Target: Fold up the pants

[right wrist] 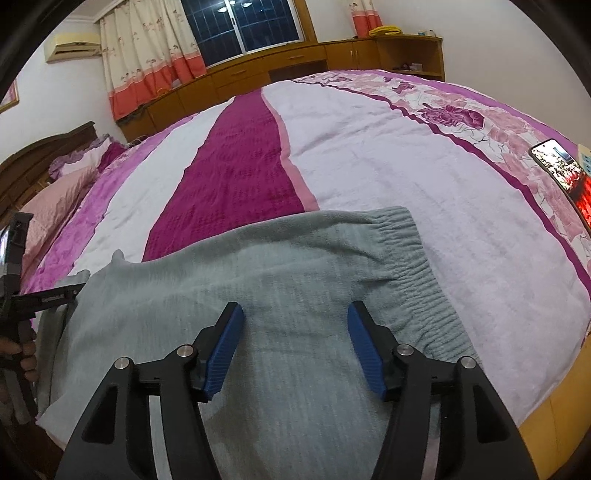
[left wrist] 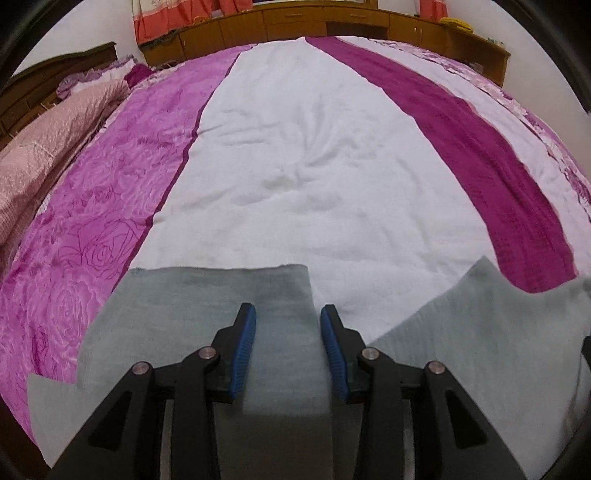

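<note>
The grey pants [right wrist: 280,280] lie flat along the near edge of the bed, on the white middle panel of the bedspread [left wrist: 295,166]. In the right wrist view the gathered elastic waistband [right wrist: 413,266] sits at the right end of the garment, with the seat spreading left across the magenta stripe [right wrist: 236,170]. In the left wrist view one leg end [left wrist: 221,295] lies squared off on the white cloth, its hem running left to right, and a second flap of the same grey fabric [left wrist: 480,325] rises to a point further right, with bare white bedspread between the two.

The left gripper [left wrist: 288,321] points down over the leg end; its blue pads [left wrist: 243,354] stand narrowly apart with the leg's right edge running up between them, and whether they touch the cloth I cannot tell. The right gripper [right wrist: 295,317] hovers over the seat near the waistband, jaws fairly wide, nothing pinched between them.

At the far left of the right wrist view a hand [right wrist: 22,354] grips the other tool's black handle, which carries small white lettering too blurred to read. A phone [right wrist: 561,177] with a lit screen lies on the floral border at the right edge of the bed. Beyond the bed stand wooden cabinets [right wrist: 258,74], orange-hemmed curtains [right wrist: 147,55], a dark window [right wrist: 243,26] and a wall air conditioner [right wrist: 72,46]. Pillows [left wrist: 44,147] lie at far left by the headboard.
</note>
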A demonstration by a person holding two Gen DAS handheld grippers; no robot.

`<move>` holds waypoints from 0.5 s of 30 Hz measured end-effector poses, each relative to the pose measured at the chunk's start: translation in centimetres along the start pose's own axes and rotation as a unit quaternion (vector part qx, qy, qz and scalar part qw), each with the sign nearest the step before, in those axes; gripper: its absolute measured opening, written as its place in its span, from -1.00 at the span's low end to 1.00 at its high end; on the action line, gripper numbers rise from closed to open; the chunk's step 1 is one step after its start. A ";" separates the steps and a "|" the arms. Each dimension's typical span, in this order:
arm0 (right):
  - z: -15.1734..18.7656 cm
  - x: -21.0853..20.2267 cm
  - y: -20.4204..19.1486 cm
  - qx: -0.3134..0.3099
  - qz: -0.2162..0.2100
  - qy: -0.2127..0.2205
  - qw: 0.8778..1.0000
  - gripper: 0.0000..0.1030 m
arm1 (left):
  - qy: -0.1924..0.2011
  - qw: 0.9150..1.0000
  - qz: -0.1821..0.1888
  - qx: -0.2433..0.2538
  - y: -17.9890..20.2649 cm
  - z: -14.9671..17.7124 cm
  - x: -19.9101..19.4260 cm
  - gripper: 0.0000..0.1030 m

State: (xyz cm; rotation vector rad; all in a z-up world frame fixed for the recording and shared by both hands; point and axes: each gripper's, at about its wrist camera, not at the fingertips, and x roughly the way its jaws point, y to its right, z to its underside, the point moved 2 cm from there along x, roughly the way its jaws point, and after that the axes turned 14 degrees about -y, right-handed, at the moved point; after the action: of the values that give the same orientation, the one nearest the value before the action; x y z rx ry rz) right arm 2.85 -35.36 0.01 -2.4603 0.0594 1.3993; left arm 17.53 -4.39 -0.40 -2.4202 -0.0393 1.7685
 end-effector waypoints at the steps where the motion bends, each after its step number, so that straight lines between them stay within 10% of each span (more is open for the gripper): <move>1: 0.0 0.0 0.0 0.000 -0.001 0.000 1.000 0.04 | 0.002 1.000 -0.003 0.000 0.0 -0.1 0.1 -0.25; 7: -0.1 0.0 0.1 0.002 -0.008 -0.002 1.000 0.06 | 0.011 1.000 0.004 -0.005 -0.3 -0.2 -0.1 -0.88; 15: -0.4 0.1 0.3 0.021 -0.024 -0.004 0.999 0.06 | 0.029 0.999 0.032 -0.022 -2.0 0.6 -1.8 -0.92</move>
State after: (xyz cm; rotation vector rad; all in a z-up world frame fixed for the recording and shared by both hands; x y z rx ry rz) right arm 3.20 -35.75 0.03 -2.4070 0.0284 1.3731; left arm 16.53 -2.56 1.43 -2.5294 0.0040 1.7409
